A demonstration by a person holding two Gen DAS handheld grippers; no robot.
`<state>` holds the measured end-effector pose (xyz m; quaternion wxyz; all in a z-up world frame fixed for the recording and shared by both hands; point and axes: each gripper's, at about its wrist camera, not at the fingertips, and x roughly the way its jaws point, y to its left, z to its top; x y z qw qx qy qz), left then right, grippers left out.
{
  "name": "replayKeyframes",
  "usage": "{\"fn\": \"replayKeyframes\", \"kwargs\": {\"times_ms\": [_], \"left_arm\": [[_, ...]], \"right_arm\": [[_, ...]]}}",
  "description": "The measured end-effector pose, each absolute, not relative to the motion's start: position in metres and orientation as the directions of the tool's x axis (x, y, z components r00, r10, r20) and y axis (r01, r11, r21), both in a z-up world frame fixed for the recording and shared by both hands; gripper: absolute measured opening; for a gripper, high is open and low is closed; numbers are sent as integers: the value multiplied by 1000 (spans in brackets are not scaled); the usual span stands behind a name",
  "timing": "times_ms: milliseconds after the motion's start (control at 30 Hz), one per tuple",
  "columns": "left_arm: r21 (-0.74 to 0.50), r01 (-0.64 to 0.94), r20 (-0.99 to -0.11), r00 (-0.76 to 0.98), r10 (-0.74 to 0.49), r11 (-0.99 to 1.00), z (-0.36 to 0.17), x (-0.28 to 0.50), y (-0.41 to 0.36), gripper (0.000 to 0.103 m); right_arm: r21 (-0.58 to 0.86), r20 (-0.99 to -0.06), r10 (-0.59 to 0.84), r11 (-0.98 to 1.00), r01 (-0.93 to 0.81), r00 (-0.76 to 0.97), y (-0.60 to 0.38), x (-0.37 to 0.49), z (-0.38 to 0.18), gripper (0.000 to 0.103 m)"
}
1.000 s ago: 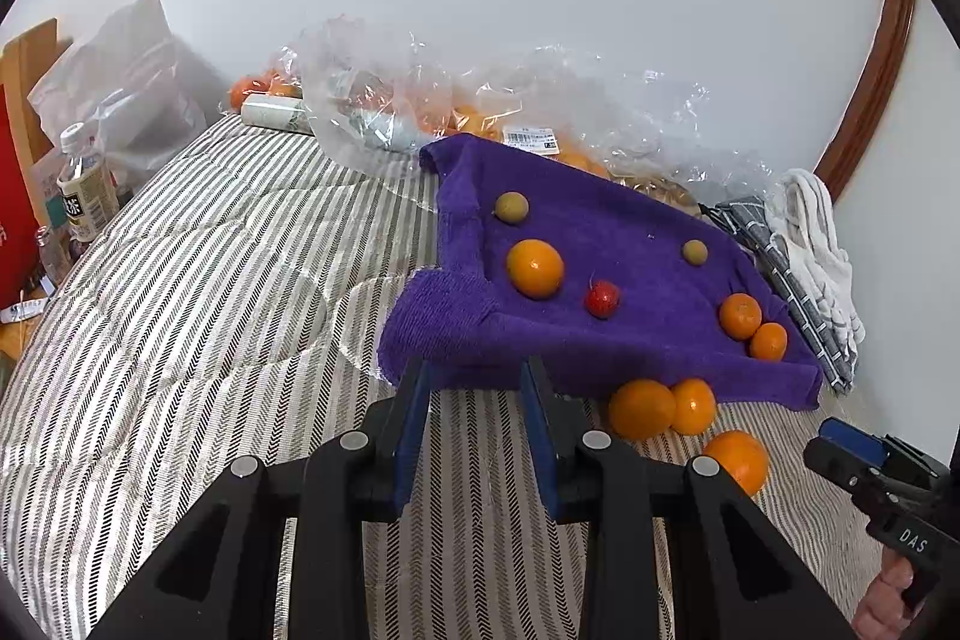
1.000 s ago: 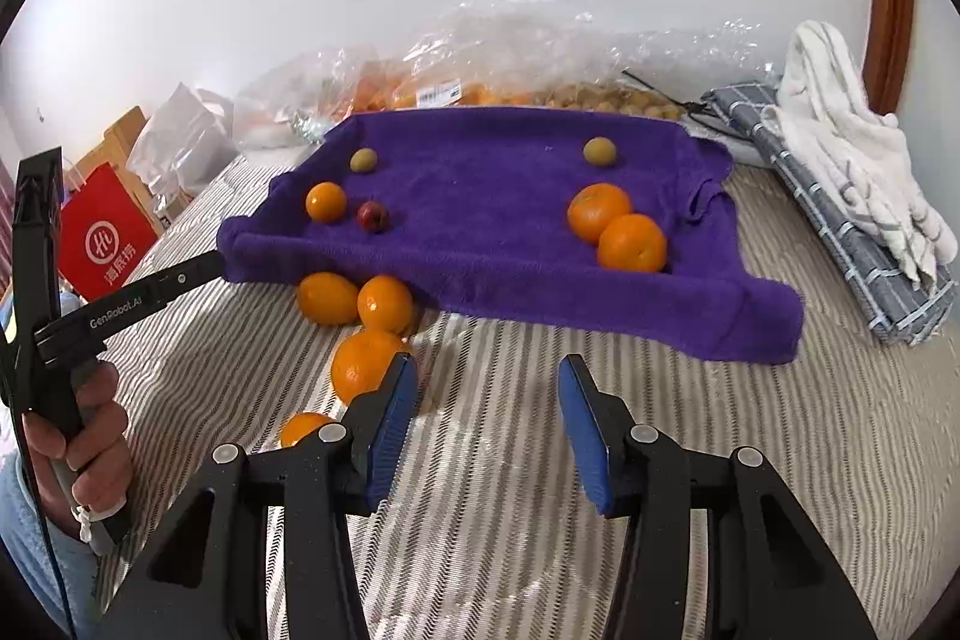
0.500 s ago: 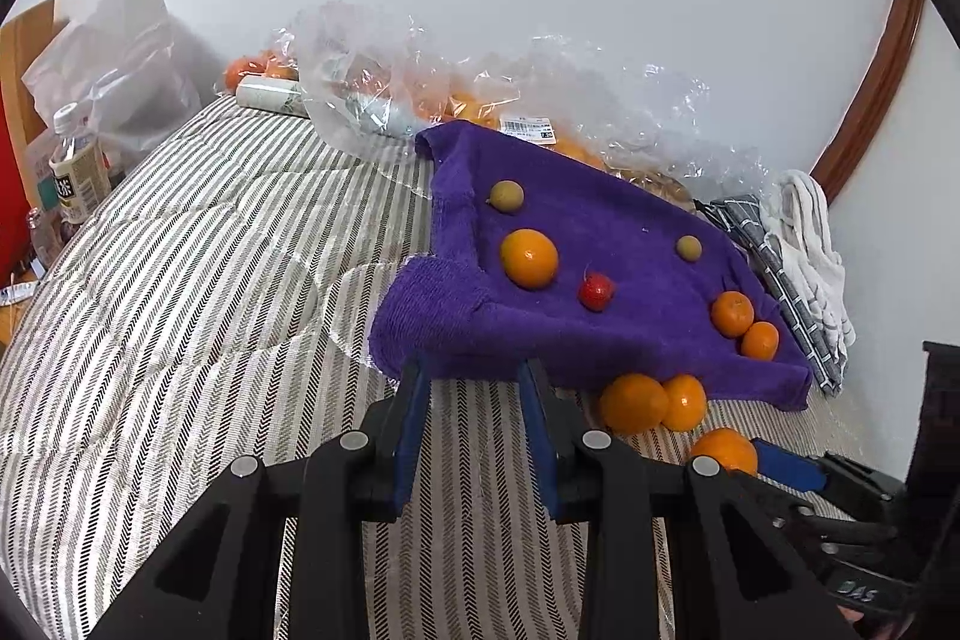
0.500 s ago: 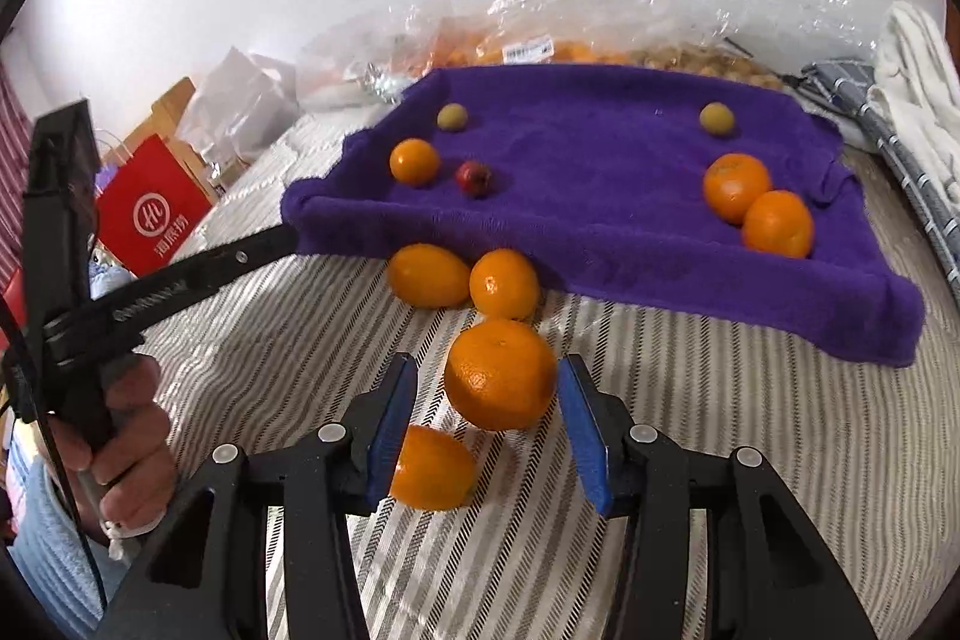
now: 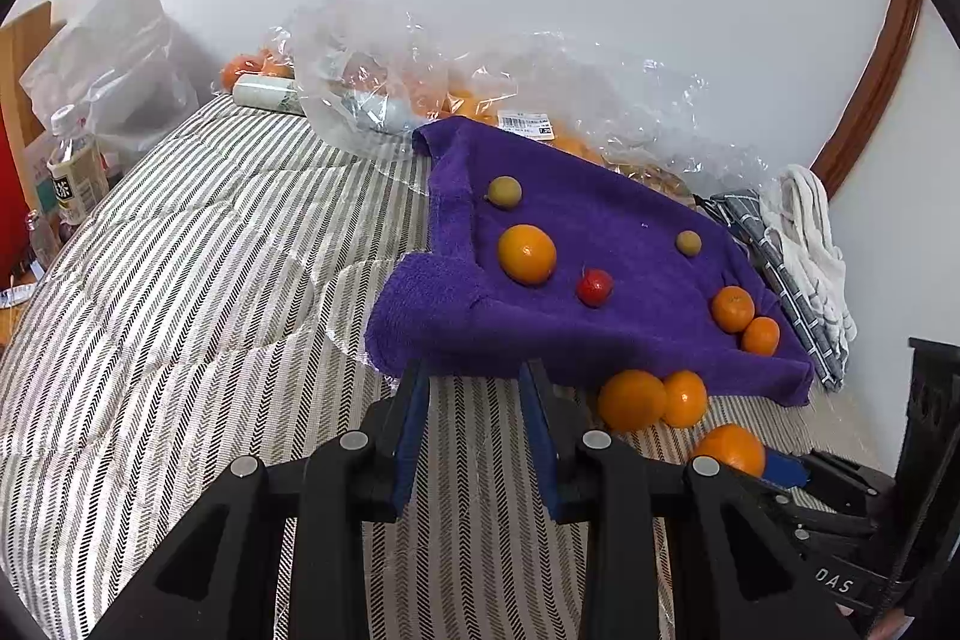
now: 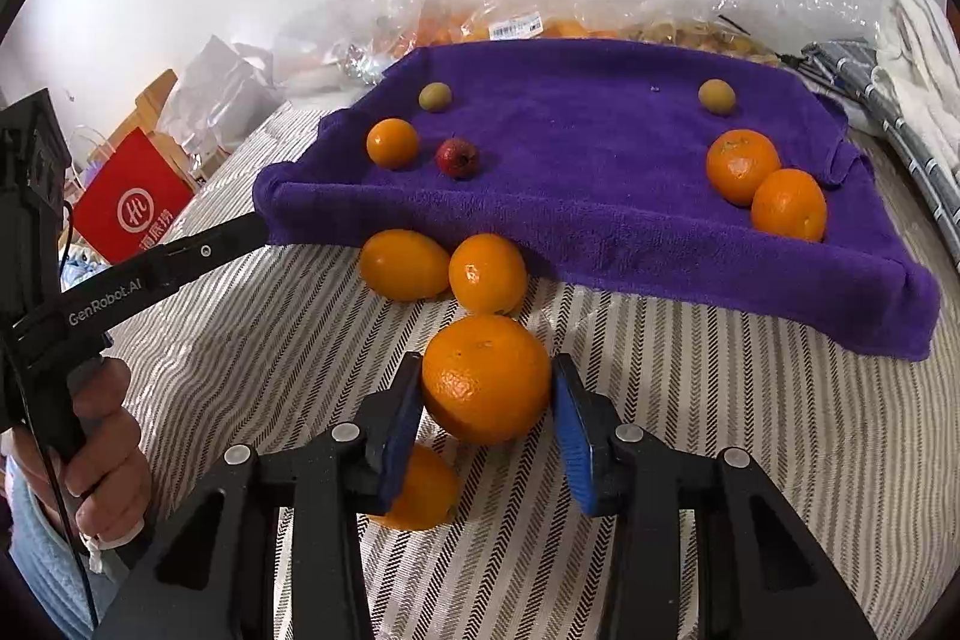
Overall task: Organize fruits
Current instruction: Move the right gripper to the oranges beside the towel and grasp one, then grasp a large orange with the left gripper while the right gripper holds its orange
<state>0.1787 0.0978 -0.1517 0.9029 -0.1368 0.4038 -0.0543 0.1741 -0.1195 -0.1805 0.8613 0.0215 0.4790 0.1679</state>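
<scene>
On the striped bed, just off the towel's (image 6: 600, 196) near edge, an orange (image 6: 486, 379) sits between the right gripper's (image 6: 486, 418) closing jaws. Pads should seat at its widest girth before lifting. The left gripper (image 5: 474, 424) hangs clenched, empty.

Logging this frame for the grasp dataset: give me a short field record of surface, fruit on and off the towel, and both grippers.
surface: striped bedspread
towel: purple towel, spread out at the far side
fruit on towel: three oranges, two small green fruits, one small red fruit
fruit off towel: four oranges on the bedspread by the towel's near edge
right gripper: jaws closing around the big orange, pads about at its sides
left gripper: nearly shut, nothing between the fingers, above bare bedspread
background: clear plastic bags of fruit against the wall
</scene>
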Motion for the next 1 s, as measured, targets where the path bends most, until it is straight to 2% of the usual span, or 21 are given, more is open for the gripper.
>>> {"fn": "replayKeyframes", "kwargs": {"times_ms": [367,700,867,1000], "left_arm": [[-250,21,-741,639,-205,968,-156,180,86,30],[-160,63,-801,575,-167,985,-165,185,69,31],[-192,84,-805,557,-206,978,-166,184,70,31],[-210,161,-785,561,-264,965,-161,177,59,34]], "right_arm": [[167,-777,247,968,-189,578,-168,169,-156,42],[166,-778,178,983,-77,602,-223,167,-168,42],[163,-774,176,984,-77,609,-229,164,-173,42],[183,-766,198,979,-87,611,-232,162,-174,42]]}}
